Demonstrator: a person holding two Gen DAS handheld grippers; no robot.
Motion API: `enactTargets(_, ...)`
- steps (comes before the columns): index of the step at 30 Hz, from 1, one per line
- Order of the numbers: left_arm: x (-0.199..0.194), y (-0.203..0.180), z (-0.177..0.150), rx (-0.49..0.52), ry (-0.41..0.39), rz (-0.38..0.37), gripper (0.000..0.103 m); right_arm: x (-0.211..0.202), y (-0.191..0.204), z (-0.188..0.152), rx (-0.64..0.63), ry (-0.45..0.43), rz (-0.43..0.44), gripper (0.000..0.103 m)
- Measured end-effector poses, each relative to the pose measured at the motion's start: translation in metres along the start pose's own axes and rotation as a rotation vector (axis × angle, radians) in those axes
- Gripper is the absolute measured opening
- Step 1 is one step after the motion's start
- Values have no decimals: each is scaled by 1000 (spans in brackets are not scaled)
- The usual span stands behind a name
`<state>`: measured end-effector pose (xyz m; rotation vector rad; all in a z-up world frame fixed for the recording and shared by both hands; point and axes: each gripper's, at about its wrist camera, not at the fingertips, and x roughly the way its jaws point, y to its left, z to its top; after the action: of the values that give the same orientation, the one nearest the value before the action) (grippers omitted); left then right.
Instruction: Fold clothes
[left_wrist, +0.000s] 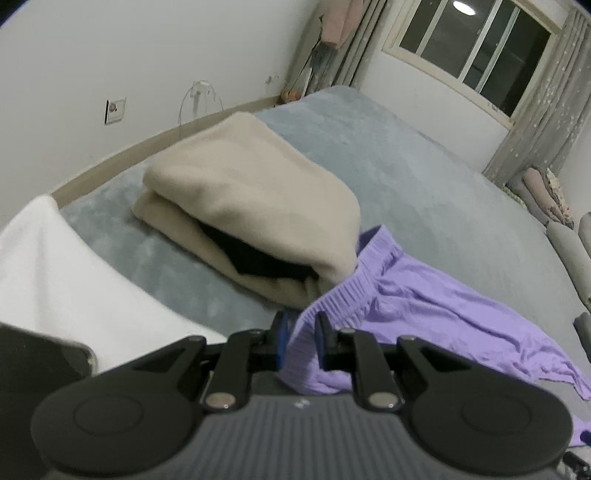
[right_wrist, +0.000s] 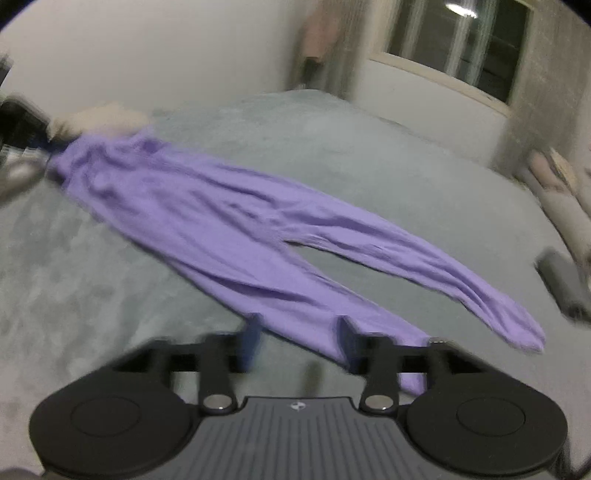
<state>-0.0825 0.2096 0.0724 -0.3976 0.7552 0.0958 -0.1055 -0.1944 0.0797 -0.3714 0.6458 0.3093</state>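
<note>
Purple trousers (right_wrist: 229, 225) lie stretched out on the grey bed (right_wrist: 369, 158), waistband far left, two legs running toward the near right. My left gripper (left_wrist: 301, 341) has its fingers around the waistband (left_wrist: 354, 288) of the trousers, the jaws narrowly apart with purple cloth between them. In the blurred right wrist view, my right gripper (right_wrist: 299, 332) is open, its fingers straddling the nearer leg's cuff end (right_wrist: 369, 328). The left gripper also shows in the right wrist view (right_wrist: 22, 122), at the waistband.
A folded beige garment (left_wrist: 243, 206) lies just beyond the waistband. A white cloth (left_wrist: 55, 266) covers the near left of the bed. Pillows (left_wrist: 554, 206) line the right edge. A wall and a window (left_wrist: 476, 48) stand behind.
</note>
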Motion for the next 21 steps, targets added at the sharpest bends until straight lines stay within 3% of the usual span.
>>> enactTargets(3,2,-2,-2,9,5,4,15,18,12,10,-75,11,-29,56)
enactTargets(7,4,-5,-3,26,9,2,24,41,14,20,-129,5,-43,55)
enactTargets(8,5,-6,-3,30,11,1,26,46,14,20,-128,16,-33,48)
enactTargets(9,6,-7,-3,34,13,1,27,51,15,20,-130,32,-20,26)
enactTargets(11,8,-8,-3,49,15,9,27,58,17,20,-128,63,-2,0)
enactTargets(16,11,-15,-6,95,20,30,25,31,21,22,-126,36,-8,0)
enactTargets(21,11,-17,-7,114,21,41,15,0,27,6,-100,40,29,0)
